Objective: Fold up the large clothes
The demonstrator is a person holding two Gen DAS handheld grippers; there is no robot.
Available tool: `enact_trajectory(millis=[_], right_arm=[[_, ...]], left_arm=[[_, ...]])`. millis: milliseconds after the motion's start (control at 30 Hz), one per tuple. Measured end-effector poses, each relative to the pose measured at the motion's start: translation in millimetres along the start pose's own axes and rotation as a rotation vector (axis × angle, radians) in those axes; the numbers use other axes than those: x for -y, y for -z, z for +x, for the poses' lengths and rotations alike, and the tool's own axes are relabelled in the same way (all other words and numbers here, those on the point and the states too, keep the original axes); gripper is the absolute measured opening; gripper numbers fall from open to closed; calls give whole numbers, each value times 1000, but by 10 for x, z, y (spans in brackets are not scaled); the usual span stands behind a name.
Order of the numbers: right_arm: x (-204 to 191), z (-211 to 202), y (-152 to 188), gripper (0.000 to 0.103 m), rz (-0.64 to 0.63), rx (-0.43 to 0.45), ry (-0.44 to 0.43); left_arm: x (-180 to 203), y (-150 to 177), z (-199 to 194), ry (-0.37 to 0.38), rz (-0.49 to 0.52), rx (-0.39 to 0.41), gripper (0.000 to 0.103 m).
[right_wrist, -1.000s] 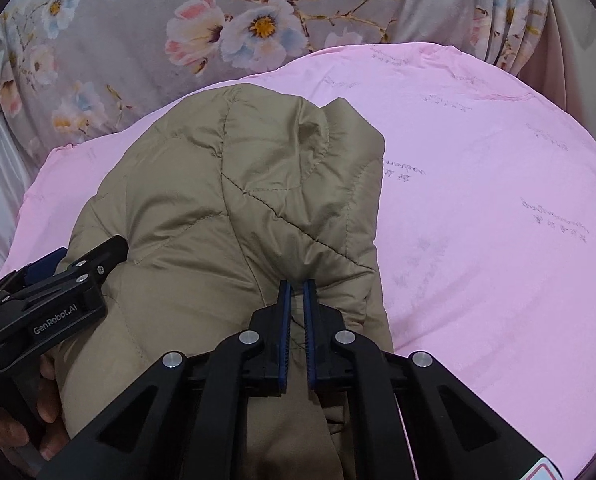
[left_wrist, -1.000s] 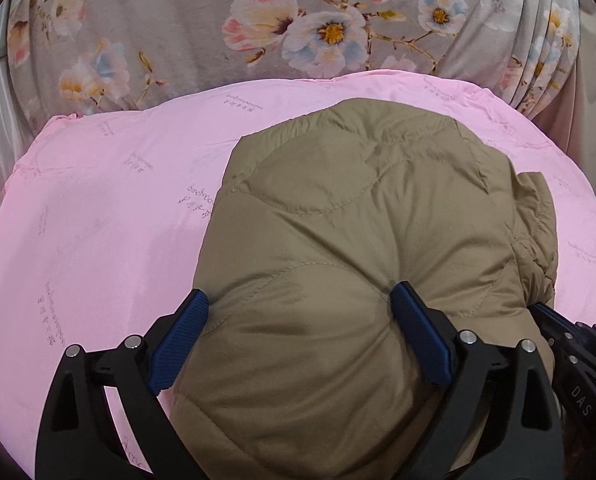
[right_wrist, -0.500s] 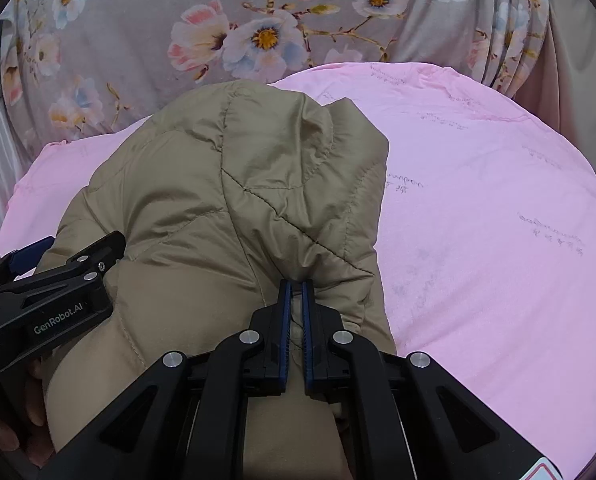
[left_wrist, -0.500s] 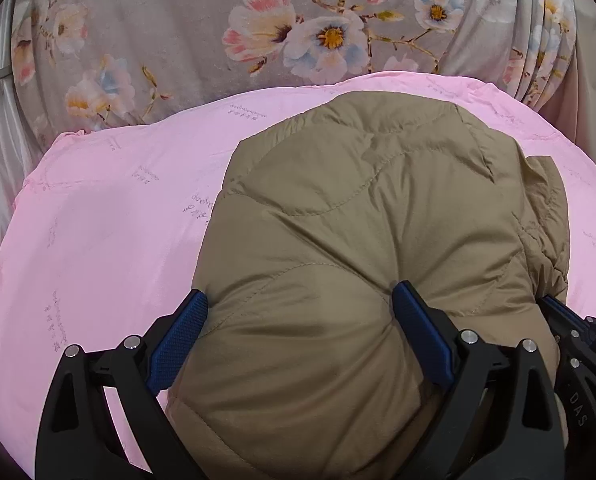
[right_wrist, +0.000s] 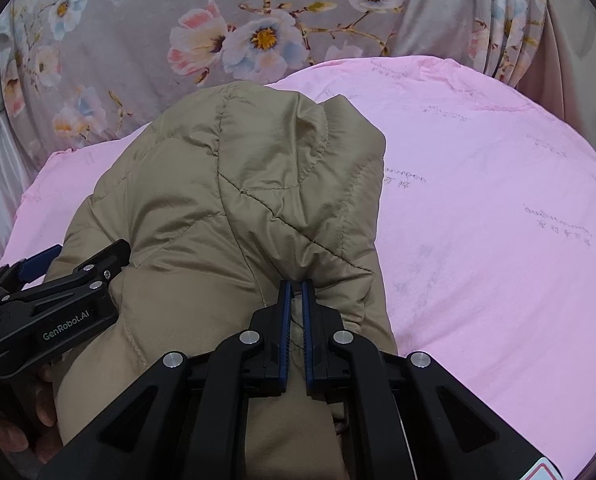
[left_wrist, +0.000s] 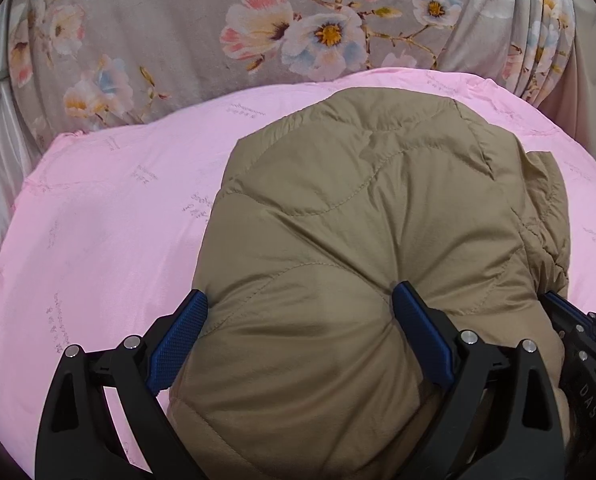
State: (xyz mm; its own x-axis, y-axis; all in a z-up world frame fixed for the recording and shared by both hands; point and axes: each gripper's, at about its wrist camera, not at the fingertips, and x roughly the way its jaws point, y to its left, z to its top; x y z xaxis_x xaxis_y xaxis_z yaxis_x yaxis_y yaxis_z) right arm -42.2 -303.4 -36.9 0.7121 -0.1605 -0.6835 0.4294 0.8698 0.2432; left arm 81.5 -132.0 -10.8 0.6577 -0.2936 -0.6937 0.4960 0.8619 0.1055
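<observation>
Both tools angle downward, the left tool [left_wrist: 298, 332] spread around, the right tool [right_wrist: 296, 300] pinching, the puffy khaki quilted jacket [left_wrist: 377, 240] bunched on pink bedding [right_wrist: 497, 220].

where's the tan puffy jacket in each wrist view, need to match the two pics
Left wrist: the tan quilted jacket fills centre and lower right, bulging between the left gripper's wide jaws.
Right wrist: it sits centre-left, a fold pinched by the right gripper.
Shared landmark: the pink quilt beneath it.

Soft, even indoor light is falling across both views; shadows are staying faint, focus is holding sharp, and fisheye distortion is bending the dark-vignetted edges.
</observation>
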Motion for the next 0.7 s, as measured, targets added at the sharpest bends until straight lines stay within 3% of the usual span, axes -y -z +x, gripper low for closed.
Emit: enact_trajectory(millis=[167, 267, 333, 467, 667, 700], right_arm=[[481, -304, -174, 36, 257, -62, -149], [715, -236, -186, 39, 347, -133, -192], [811, -87, -146, 47, 412, -207, -232], [850, 131, -58, 54, 507, -291, -319], [786, 292, 24, 58, 574, -322, -419], [781, 311, 38, 59, 581, -321, -429]], left_arm=[[-521, -113, -138, 155, -143, -126, 91], [-828, -119, -110, 209, -243, -179, 91], [-1010, -95, -20, 254, -307, -224, 91], [-1163, -23, 111, 336, -391, -288, 92], [-989, 5, 197, 436, -394, -332, 93], [-943, -2, 209, 436, -386, -333, 97]])
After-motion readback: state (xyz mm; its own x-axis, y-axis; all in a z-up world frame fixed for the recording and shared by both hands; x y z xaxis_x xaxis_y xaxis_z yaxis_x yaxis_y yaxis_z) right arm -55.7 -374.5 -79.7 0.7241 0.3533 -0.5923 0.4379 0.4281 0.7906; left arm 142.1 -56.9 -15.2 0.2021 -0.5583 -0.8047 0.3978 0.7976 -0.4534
